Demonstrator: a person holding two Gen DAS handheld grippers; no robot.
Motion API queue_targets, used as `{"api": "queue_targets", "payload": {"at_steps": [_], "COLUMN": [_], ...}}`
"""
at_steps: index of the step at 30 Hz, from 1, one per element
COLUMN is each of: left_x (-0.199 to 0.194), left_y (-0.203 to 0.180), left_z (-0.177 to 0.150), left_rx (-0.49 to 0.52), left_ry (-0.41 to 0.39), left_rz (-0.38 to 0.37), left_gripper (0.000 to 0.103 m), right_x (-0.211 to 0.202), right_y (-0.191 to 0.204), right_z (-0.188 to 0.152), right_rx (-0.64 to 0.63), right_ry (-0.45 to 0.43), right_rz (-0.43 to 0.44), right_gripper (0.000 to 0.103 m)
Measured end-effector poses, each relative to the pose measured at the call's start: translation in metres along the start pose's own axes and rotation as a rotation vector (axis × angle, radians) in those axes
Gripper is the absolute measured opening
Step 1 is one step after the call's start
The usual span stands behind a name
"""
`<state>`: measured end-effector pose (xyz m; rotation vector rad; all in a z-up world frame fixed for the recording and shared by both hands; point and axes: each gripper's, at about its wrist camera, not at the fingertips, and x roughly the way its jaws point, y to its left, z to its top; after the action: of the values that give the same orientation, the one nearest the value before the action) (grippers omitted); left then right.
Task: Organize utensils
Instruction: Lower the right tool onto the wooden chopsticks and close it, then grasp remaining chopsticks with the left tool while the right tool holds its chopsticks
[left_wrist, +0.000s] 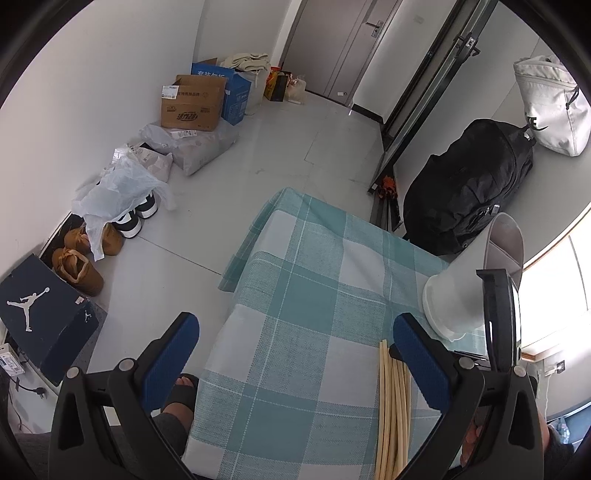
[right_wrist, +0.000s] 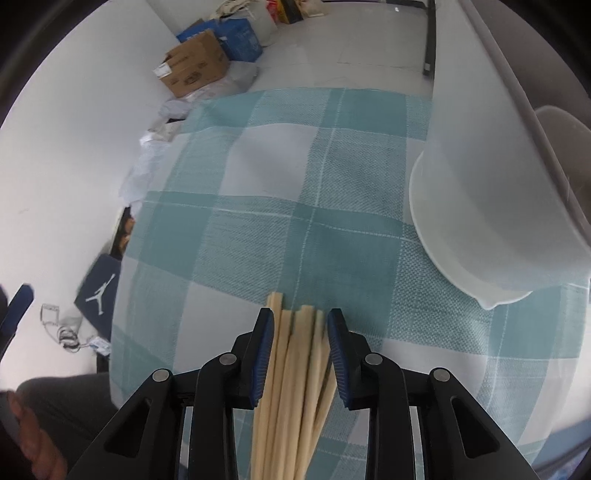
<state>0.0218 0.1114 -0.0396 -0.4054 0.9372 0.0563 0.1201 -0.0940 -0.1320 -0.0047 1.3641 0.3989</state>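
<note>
Chopsticks (right_wrist: 291, 373), a loose bundle of pale wooden sticks, lie on the teal-checked tablecloth (right_wrist: 280, 229) at six o'clock in the right wrist view. The right gripper (right_wrist: 300, 325) straddles the bundle, its blue pads (right_wrist: 264, 354) close against the outer sticks on both sides, though I cannot tell for sure whether they clamp them. A translucent white container (right_wrist: 491, 218) stands at three o'clock, apart from the sticks. In the left wrist view the left gripper (left_wrist: 291, 354) hangs spread wide over the cloth with nothing between its fingers; the chopsticks lie just beside its right finger (left_wrist: 421, 362), at five o'clock.
</note>
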Motion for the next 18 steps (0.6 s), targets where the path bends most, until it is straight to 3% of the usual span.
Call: {"api": "queue_targets", "payload": {"at_steps": [2, 5, 18], "left_x": [-0.001, -0.002, -0.001], "left_y": [0.001, 0.002, -0.001], "left_z": [0.0, -0.001, -0.003], "left_rx": [0.002, 0.001, 0.024], "left_ry": [-0.002, -0.002, 0.003], "left_rz": [-0.001, -0.007, 0.002], "left_gripper": [0.102, 0.102, 0.102], "right_x": [0.0, -0.006, -0.054], "right_y": [-0.001, -0.007, -0.012], "right_z": [0.001, -0.002, -0.007], "right_rx": [0.016, 0.038, 0.027], "right_ry": [0.003, -0.006, -0.203], "right_rz": [0.006, 0.024, 0.076], "right_gripper": [0.008, 0.004, 0.003]}}
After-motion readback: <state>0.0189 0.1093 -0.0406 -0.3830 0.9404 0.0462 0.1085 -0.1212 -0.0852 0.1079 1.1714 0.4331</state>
